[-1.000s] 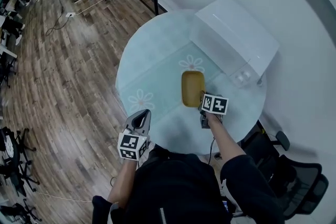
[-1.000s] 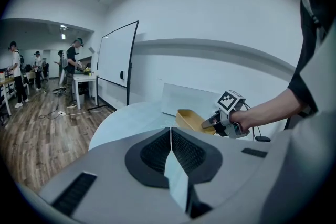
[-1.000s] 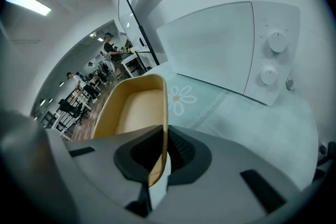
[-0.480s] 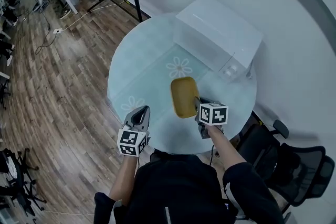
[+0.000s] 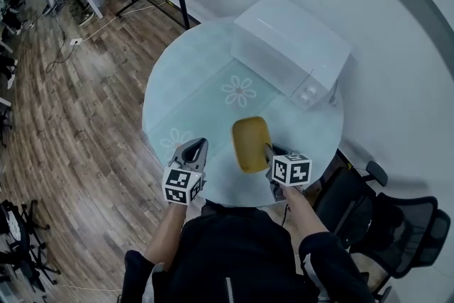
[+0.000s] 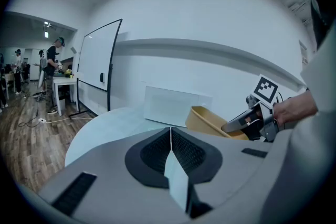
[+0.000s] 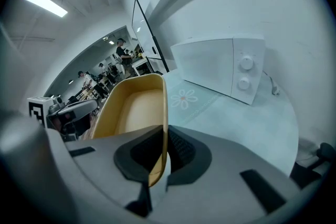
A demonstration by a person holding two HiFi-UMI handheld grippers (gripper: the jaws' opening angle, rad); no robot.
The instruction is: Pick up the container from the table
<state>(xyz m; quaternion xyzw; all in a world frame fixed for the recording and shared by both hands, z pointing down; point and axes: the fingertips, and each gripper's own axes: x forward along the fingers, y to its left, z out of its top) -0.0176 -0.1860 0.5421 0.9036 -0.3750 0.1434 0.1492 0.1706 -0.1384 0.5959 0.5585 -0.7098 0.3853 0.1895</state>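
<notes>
One yellow oblong container [image 5: 251, 142] (rounded corners) clamped in right tool [image 7: 161, 150].

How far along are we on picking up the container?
Done: the right gripper is shut on the rim of the yellow container. In hand: the container hangs tilted and, judging by the left gripper view, appears clear of the table. The left gripper is shut and empty. Left: little, perhaps only raising and levelling it.

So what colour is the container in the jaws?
The container is plain mustard yellow, seen best in the right gripper view.
</notes>
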